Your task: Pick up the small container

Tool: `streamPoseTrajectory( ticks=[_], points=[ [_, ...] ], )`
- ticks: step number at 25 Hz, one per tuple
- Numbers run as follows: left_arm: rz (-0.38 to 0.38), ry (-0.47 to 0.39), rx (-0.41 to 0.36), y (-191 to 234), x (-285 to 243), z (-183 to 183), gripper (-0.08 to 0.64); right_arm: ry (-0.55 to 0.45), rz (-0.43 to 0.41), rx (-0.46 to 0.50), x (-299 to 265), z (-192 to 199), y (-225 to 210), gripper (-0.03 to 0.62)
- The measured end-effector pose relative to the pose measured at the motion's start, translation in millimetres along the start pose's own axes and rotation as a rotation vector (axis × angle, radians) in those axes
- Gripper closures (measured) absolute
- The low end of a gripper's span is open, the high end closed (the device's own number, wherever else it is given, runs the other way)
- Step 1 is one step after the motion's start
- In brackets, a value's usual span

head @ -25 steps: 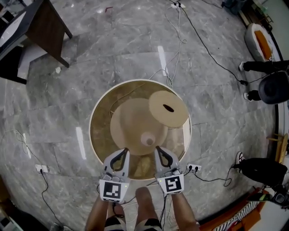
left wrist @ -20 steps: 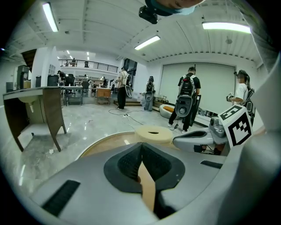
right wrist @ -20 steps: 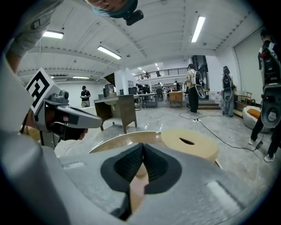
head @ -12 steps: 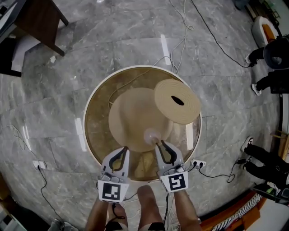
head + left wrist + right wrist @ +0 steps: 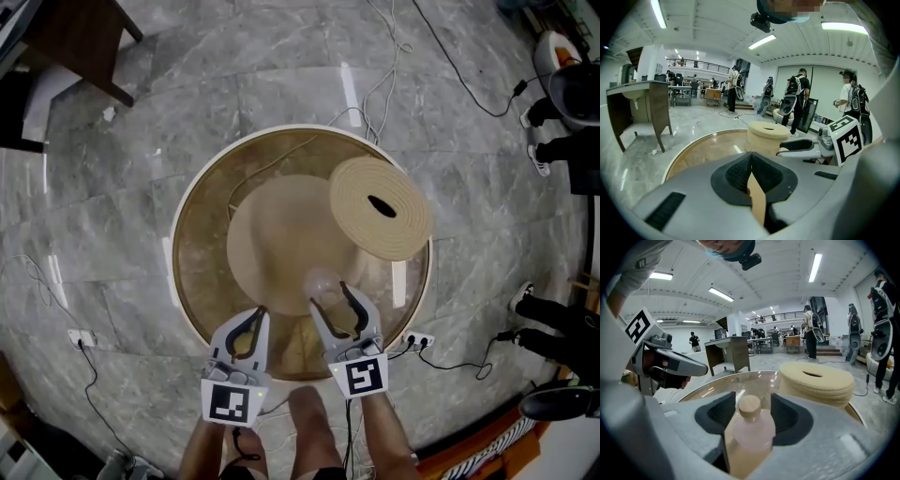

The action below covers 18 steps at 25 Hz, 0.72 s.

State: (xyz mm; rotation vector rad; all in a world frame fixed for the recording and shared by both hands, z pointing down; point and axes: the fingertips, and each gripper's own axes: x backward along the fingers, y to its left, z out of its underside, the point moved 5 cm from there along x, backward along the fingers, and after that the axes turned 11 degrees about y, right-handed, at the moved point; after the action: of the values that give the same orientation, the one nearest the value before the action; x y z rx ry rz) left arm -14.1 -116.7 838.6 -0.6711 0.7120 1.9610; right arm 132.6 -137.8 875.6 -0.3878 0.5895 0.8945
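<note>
1. Nearest, just over the near edge of the round glass table [image 5: 172, 267]: the left gripper [image 5: 255, 315], jaws pressed together, nothing between them.
2. Beside it, a little further in over the table: the right gripper [image 5: 330, 296], jaws opening wide, pads not pressing on anything.
3. Between those jaws, upright on the glass close to the table's near edge: the small container [image 5: 751, 427], a pale pink bottle with a cork-coloured cap. Not yet gripped.
4. Likely risk from here: tipping the bottle with one pad when closing off-centre, because of the narrow, light-looking body and the smooth glass under it.
5. Also possible: catching only the cap and losing the bottle during the lift. Safer to close lower, on the body.
6. Further, on the far right part of the table: a thick tan disc [image 5: 361, 223] with a slot on top. Near enough to be struck by a bottle swung that way.
7. Well beyond the table, far left on the floor: a dark wooden desk [image 5: 80, 37], no danger for the task.
</note>
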Motion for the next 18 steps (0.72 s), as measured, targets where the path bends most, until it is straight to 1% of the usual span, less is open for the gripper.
streamPoseTrajectory(
  ticks=[5, 7, 13, 16, 18],
  points=[
    [0.000, 0.007, 0.006, 3, -9, 1, 0.541, 0.005, 0.004, 0.009, -10, 3, -3, 0.360],
    [-0.001, 0.011, 0.006, 4, -12, 3, 0.541, 0.007, 0.008, 0.013, -13, 5, -3, 0.388],
    [0.004, 0.027, 0.021, 7, -17, 9, 0.541, 0.024, 0.016, 0.015, -18, 10, 2, 0.445],
    [0.003, 0.037, 0.026, 10, -19, 11, 0.541, 0.018, 0.028, 0.027, -19, 10, 2, 0.452],
    [-0.002, 0.039, 0.020, 12, -20, 13, 0.541, -0.015, 0.044, 0.031, -20, 8, 2, 0.456]
  ],
)
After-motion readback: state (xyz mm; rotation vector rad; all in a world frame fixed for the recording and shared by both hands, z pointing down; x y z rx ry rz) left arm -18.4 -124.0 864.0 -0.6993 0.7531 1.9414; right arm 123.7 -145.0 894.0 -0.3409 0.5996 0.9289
